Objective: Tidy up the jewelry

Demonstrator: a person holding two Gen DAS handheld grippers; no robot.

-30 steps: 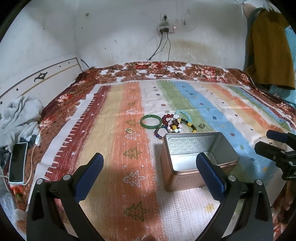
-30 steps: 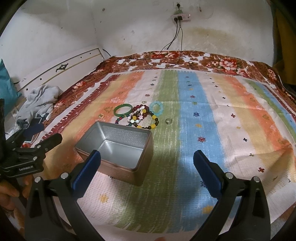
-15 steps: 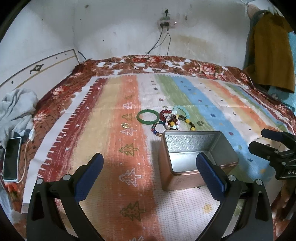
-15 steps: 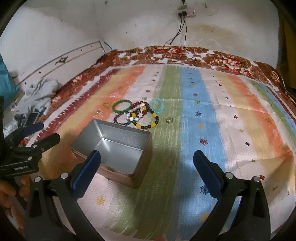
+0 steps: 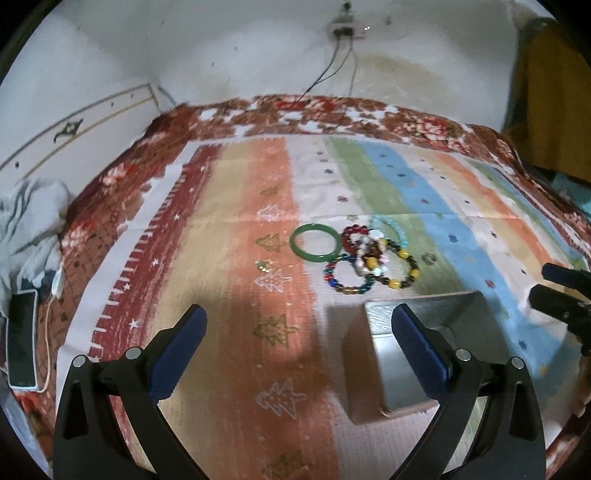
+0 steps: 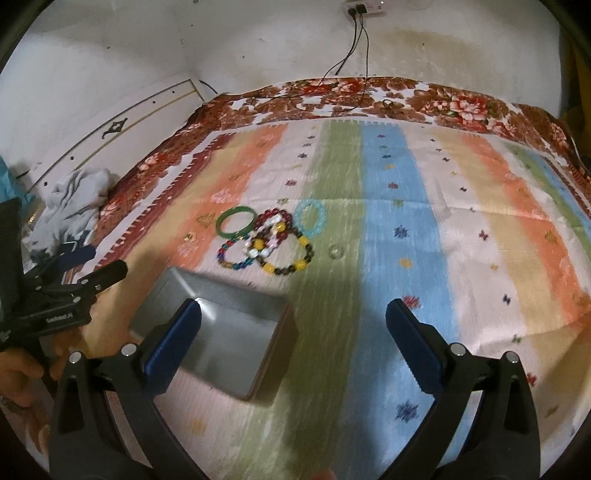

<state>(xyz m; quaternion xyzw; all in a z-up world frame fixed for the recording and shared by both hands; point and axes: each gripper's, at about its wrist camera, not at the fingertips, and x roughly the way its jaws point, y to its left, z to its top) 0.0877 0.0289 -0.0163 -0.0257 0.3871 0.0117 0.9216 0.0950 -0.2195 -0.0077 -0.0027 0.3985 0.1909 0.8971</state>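
A pile of bracelets lies on the striped bedspread: a green bangle (image 5: 314,244) (image 6: 235,223), a dark red bead bracelet (image 5: 355,236), a multicolour bead bracelet (image 5: 346,280) (image 6: 236,254), a yellow-and-black one (image 5: 400,271) (image 6: 286,258) and a pale blue one (image 5: 392,230) (image 6: 311,218). A small ring (image 6: 335,252) lies to their right. An open empty metal tin (image 5: 424,350) (image 6: 218,330) stands in front of them. My left gripper (image 5: 299,343) is open and empty, left of the tin. My right gripper (image 6: 293,338) is open and empty, over the tin's right side.
A phone on a cable (image 5: 22,343) and a grey cloth (image 5: 29,218) lie at the bed's left edge. A wall socket with cables (image 6: 364,7) is on the far wall. A tiny gold trinket (image 5: 263,265) lies left of the bracelets.
Both grippers have moved forward toward the bracelets; the tin now sits lower and closer in both views. Both stay open.
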